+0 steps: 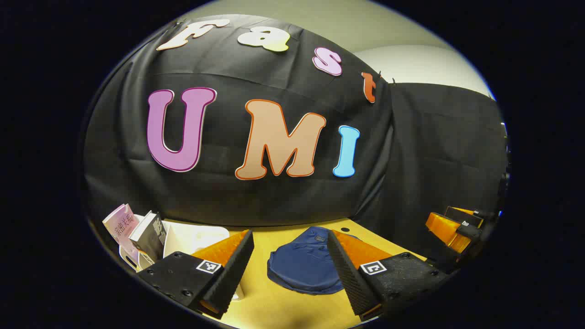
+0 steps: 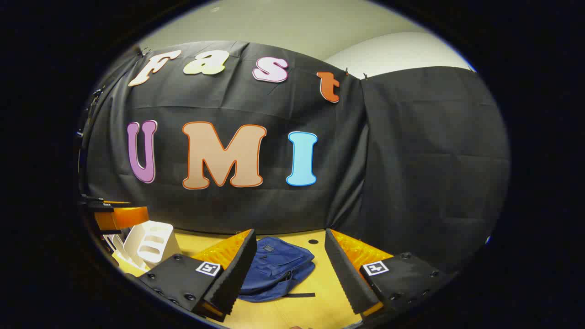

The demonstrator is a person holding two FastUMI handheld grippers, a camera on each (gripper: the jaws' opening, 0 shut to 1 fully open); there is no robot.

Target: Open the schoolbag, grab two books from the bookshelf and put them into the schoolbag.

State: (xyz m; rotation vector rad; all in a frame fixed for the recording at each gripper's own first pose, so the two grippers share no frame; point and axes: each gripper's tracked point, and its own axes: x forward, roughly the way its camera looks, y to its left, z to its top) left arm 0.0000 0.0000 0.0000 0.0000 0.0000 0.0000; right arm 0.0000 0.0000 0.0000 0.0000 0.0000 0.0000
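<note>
1. Nearest me, my left gripper [image 1: 290, 269] hangs with its fingers spread wide and nothing between them; my right gripper [image 2: 289, 274] is just as spread and just as empty. Both hover above the yellow table [image 1: 274, 306].
2. Just past the fingertips, the navy schoolbag [image 1: 304, 267] lies flat on the table, at twelve o'clock from my left gripper and about eleven o'clock from my right. It looks closed, so I judge that opening it is the step in hand; next I must lower a gripper to the zip, which I cannot pick out here.
3. Farther off, at nine o'clock, the white bookshelf [image 1: 192, 237] holds a pink book [image 1: 119, 225] and a dark book [image 1: 148, 233], both leaning.
4. The left gripper view gives me those book covers; the right gripper view instead shows the schoolbag's [image 2: 274, 269] seams and a black strap [image 2: 299, 295] beside it.
</note>
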